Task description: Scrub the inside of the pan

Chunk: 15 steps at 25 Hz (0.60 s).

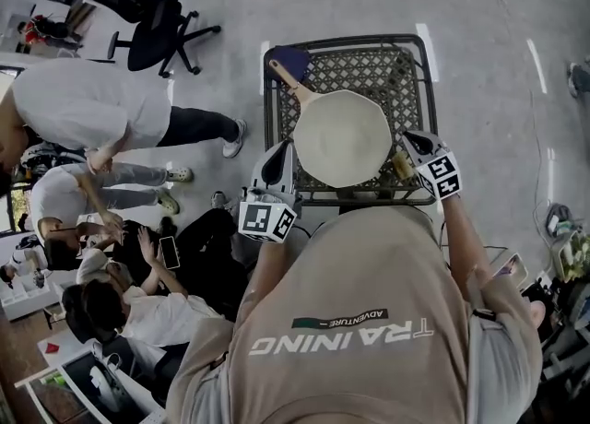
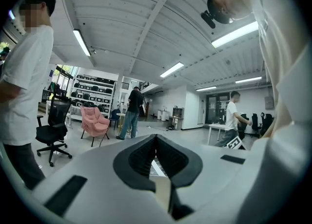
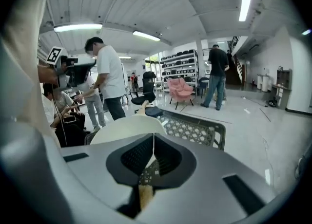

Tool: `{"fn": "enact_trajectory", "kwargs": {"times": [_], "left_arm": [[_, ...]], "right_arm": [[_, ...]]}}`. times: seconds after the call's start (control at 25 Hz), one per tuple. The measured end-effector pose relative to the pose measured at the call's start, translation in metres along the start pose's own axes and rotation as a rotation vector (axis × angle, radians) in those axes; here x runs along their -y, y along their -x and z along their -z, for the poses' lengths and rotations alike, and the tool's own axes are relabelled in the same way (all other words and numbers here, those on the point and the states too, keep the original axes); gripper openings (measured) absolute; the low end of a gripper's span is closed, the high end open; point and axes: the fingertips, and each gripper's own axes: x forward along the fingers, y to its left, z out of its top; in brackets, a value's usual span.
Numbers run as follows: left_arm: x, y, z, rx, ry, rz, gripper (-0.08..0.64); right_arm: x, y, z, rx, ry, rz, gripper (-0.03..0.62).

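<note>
Between my two sets of fingers, the pan (image 1: 342, 136) sat on the mesh tabletop (image 1: 415, 72). Fingers on the left gripper (image 1: 279, 157) and right gripper (image 1: 415, 143) were shut, with nothing I could see in them. I feared a push from bare fingers could slide it off the edge.

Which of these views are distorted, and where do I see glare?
Head view: mild barrel curve, even light, the pan looks washed out. Left gripper view: strong fisheye, black corners, ceiling lamp glaring. Right gripper view: same fisheye, tube lamp overexposed.
</note>
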Motion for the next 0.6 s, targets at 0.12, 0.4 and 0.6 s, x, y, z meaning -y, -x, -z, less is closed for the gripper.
{"fn": "enact_trajectory", "kwargs": {"times": [0.12, 0.4, 0.6], "left_arm": [[-0.001, 0.005, -0.001, -0.005, -0.009, -0.024, 0.017], [-0.007, 0.03, 0.007, -0.043, -0.014, -0.091, 0.018], [-0.014, 0.041, 0.013, -0.063, 0.013, -0.143, 0.017]], "right_arm": [[0.005, -0.012, 0.048, -0.121, -0.033, -0.004, 0.018], [0.004, -0.023, 0.134, -0.322, -0.14, 0.012, 0.02], [0.001, -0.022, 0.158, -0.388, -0.158, 0.016, 0.021]]}}
